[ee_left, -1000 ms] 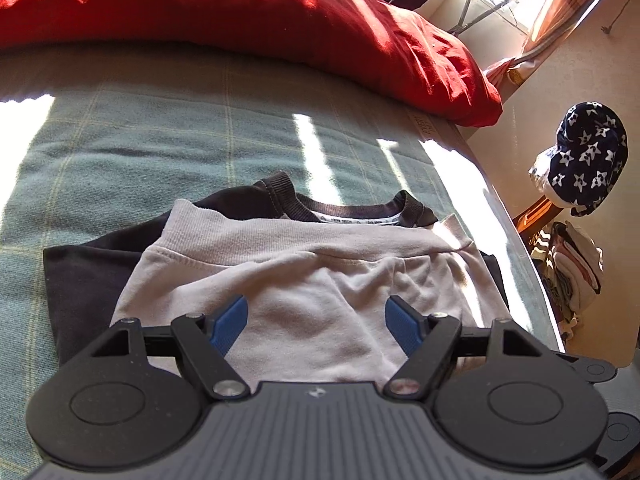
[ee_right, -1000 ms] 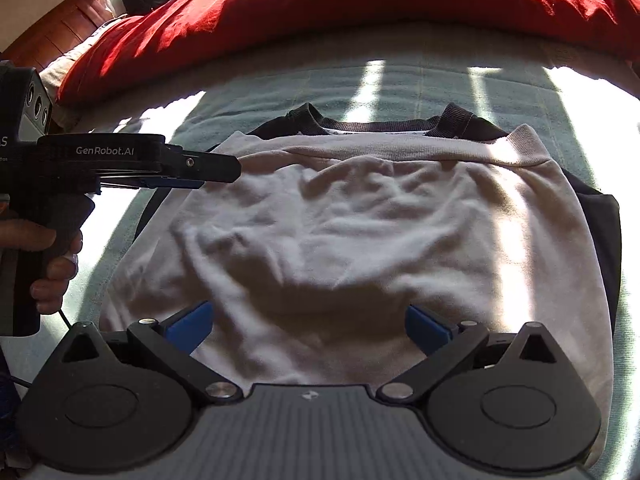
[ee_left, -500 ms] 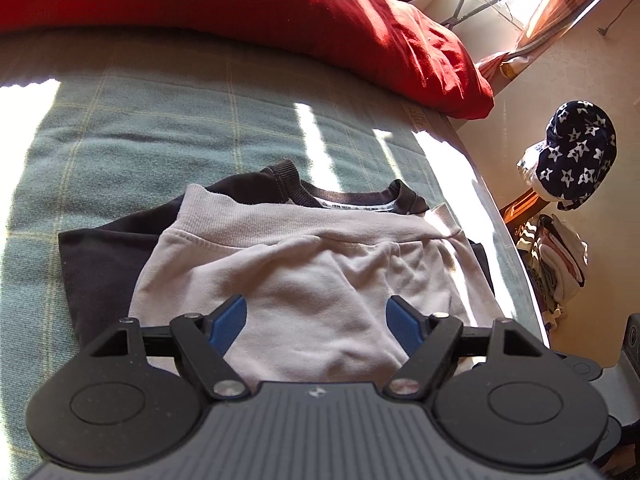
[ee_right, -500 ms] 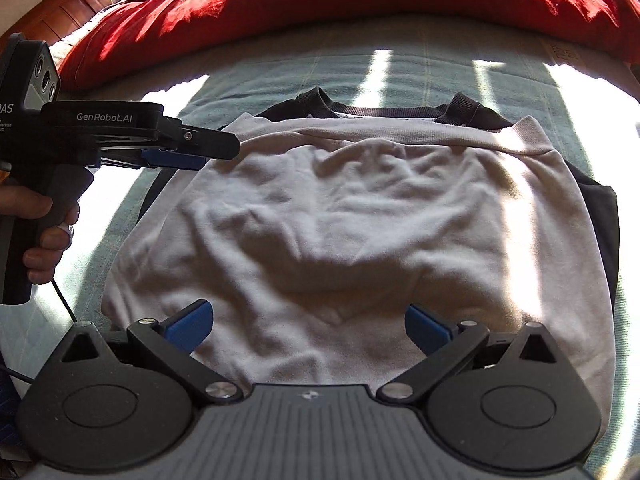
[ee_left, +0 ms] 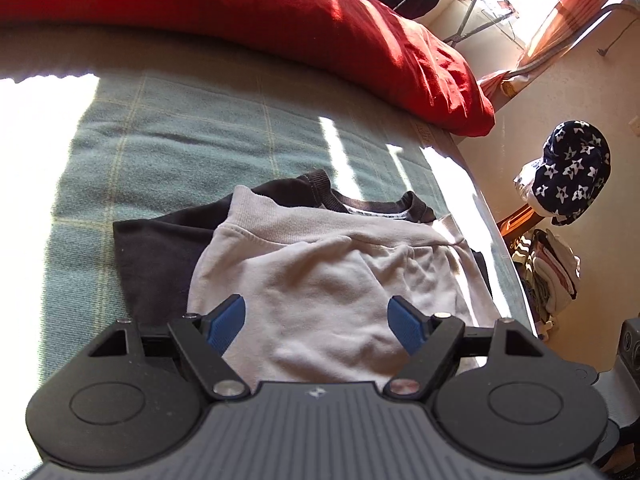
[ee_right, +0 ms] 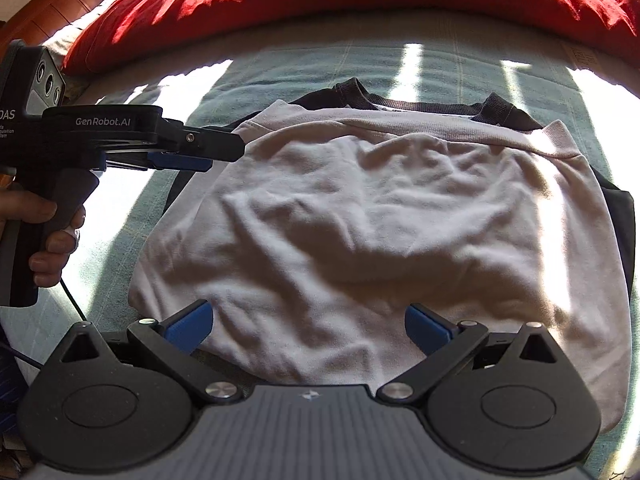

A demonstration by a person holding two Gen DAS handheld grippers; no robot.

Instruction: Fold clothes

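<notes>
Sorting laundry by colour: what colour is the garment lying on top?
Light grey top garment, lying over a black shirt; clearest in the right wrist view.

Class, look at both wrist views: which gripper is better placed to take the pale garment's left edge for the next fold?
Probably the left gripper: its open jaws hang beside the pale garment's left edge; the right gripper sits mid-hem.

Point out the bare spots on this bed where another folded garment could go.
Free: green checked blanket between the long red pillow and the black shirt, plus the strip on the shirt's left. Crowded: the middle, where the pale grey garment tops the shirt.
</notes>
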